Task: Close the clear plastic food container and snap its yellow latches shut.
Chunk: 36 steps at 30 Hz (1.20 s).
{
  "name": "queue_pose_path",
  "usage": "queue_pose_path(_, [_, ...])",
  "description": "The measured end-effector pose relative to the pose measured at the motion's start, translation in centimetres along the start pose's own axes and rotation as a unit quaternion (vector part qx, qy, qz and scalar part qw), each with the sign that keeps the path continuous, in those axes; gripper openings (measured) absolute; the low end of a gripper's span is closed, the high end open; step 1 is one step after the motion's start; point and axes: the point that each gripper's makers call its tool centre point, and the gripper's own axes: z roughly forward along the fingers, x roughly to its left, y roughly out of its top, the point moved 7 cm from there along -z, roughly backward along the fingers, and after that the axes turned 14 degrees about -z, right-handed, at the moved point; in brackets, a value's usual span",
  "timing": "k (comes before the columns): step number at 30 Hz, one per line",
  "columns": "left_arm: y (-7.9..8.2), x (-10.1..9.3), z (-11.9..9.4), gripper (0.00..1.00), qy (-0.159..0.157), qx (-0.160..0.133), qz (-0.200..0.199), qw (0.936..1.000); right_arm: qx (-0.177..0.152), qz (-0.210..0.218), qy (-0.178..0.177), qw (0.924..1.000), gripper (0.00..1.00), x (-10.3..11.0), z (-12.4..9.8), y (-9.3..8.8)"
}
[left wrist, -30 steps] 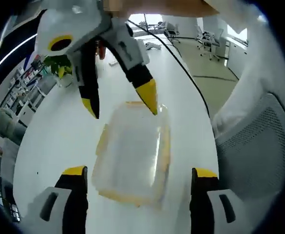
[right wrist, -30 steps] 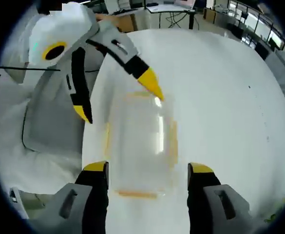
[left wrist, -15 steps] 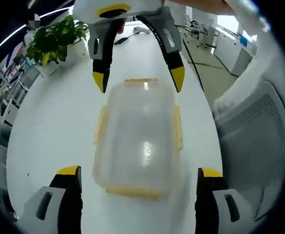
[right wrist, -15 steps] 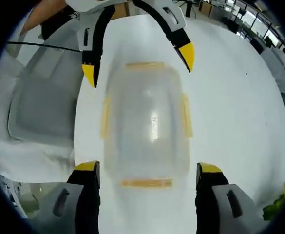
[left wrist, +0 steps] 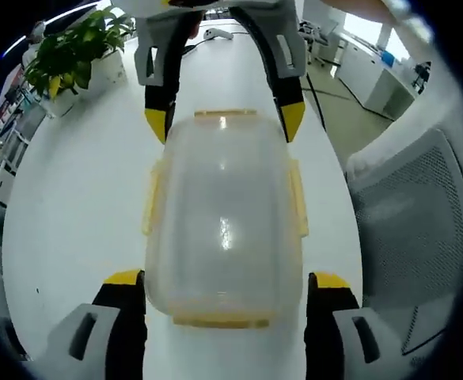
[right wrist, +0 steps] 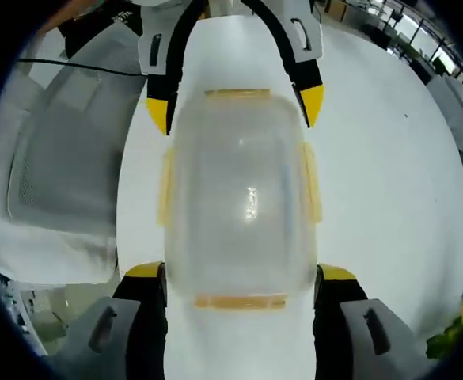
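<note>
Plant [left wrist: 71, 54] beyond claw-flanked container [left wrist: 223, 214]

Container [left wrist: 223, 214] between my fingers: clear plastic, slightly frosted, glossy, with a bright glare spot on the lid. Its latches [left wrist: 298, 198] are translucent yellow plastic, smooth. Table [left wrist: 73, 198] is white, smooth, semi-matt with a soft sheen. My left gripper [left wrist: 223, 289] has black matt plastic jaws, yellow tips and pale grey plastic housings; my right gripper [right wrist: 240, 285] is the same. Chair [left wrist: 409, 229] beside the table has a grey woven mesh back, rough-looking, in a light frame. Potted plant [left wrist: 69, 51] has glossy green leaves.
</note>
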Motion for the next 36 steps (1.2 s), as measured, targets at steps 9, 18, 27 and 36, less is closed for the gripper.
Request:
queue_pose_path(9, [-0.7,0.1,-0.3,0.75,-0.002,0.0,0.002,1.0,-0.005,0.003,-0.001,1.0,0.72,-0.2,0.1,0.6])
queue_pose_path(18, [-3.6,0.3,-1.5,0.75,0.004,0.009,-0.006,0.9999,-0.02,-0.006,-0.003,0.9998,0.72,-0.7,0.9,3.5])
queue_pose_path(27, [-7.7,-0.3,-3.2,0.75,0.012,0.007,-0.028,0.9995,-0.036,-0.029,0.0,0.9989,0.71,-0.7,2.0,7.5])
queue_pose_path(36, [-9.9,-0.9,-4.1,0.74,0.018,0.008,-0.031,0.9993,-0.033,-0.037,0.002,0.9988,0.72,-0.5,2.7,9.9])
